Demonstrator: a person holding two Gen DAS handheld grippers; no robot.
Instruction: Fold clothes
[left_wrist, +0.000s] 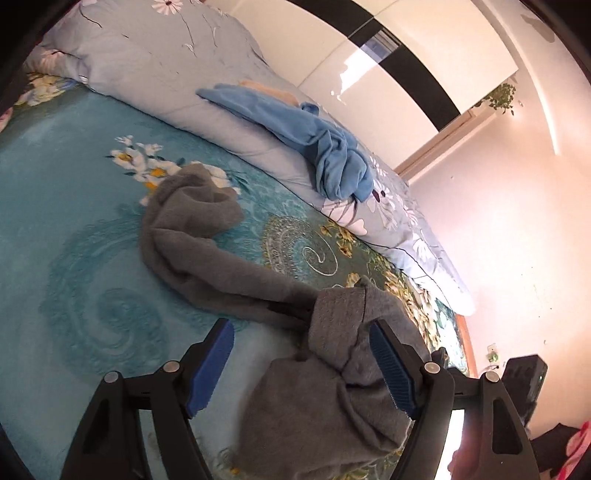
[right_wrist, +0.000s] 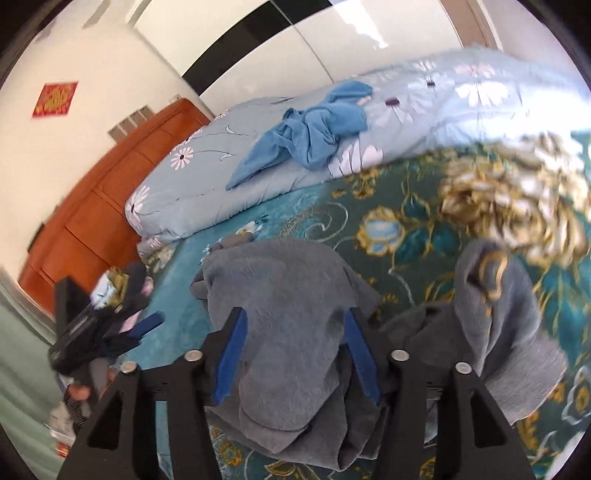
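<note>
Left gripper (left_wrist: 301, 363) and right gripper (right_wrist: 293, 349), jaws both spread wide with bunched folds of the grey garment (left_wrist: 192, 236) between the pads, unclamped; garment crumpled, strung across the teal bedspread (left_wrist: 74, 206).

The grey garment (right_wrist: 291, 332) runs off the bottom edge of the right wrist view, and it covers the teal bedspread (right_wrist: 402, 229) beneath it. Right of the garment, the bedspread's gold flowers are smeared by blur, so their outlines cannot be read. Left of the garment, a dark cluttered object (right_wrist: 92, 325) is too blurred to identify.
</note>
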